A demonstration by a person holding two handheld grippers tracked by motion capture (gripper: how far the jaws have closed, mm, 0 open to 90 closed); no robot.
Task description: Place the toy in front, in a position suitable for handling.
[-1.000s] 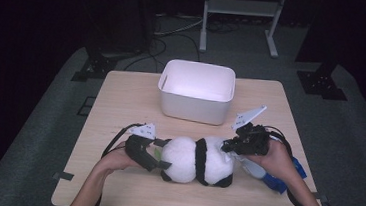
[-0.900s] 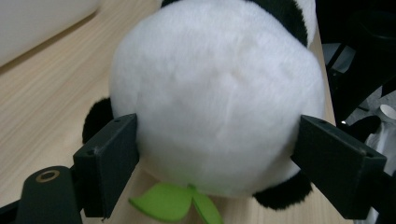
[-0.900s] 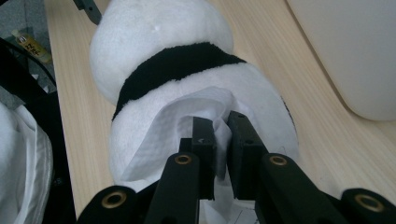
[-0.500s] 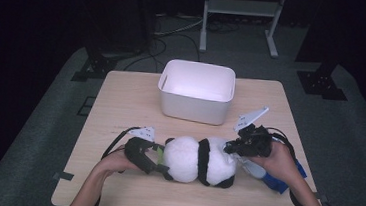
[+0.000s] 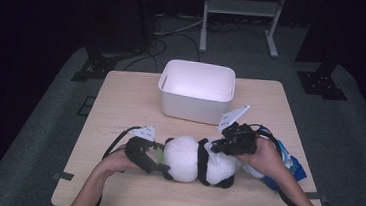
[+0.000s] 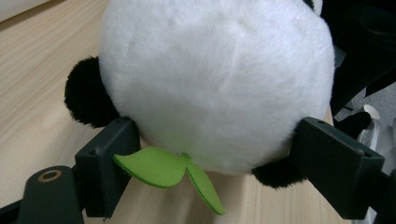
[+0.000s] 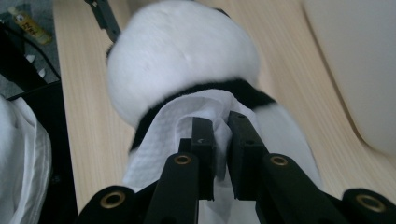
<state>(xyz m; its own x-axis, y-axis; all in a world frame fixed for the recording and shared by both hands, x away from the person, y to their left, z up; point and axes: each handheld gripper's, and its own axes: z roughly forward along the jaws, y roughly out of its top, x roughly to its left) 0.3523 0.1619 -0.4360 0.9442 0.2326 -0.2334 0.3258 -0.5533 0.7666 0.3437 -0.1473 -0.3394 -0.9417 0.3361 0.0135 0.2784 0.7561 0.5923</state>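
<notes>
1. High view: a plush panda (image 5: pixel 197 160) lies on its side near the front edge of the desk (image 5: pixel 120 107), roughly midway between the left and right edges, with a white bin (image 5: pixel 197 90) standing toward the back edge.
2. Left gripper (image 5: pixel 147 156) comes in from the panda's left end. In the left gripper view its jaws stand wide apart, one on each side of the round white head (image 6: pixel 215 79), touching or nearly touching the fur. It braces the toy more than it squeezes it. A green felt leaf (image 6: pixel 170 170) hangs between the jaws.
3. Right gripper (image 5: pixel 227 143) sits over the panda's other end. In the right gripper view its jaws are nearly closed, pinching a white tissue (image 7: pixel 187 126) that is pressed against the plush near the black band.
4. My read is that wiping is under way: the toy is steadied and the tissue is on its surface, yet I cannot tell how much has been cleaned.
5. Left to do, as I judge it: finish the wipe, then perhaps put the panda into the bin, which looks empty from here.
</notes>
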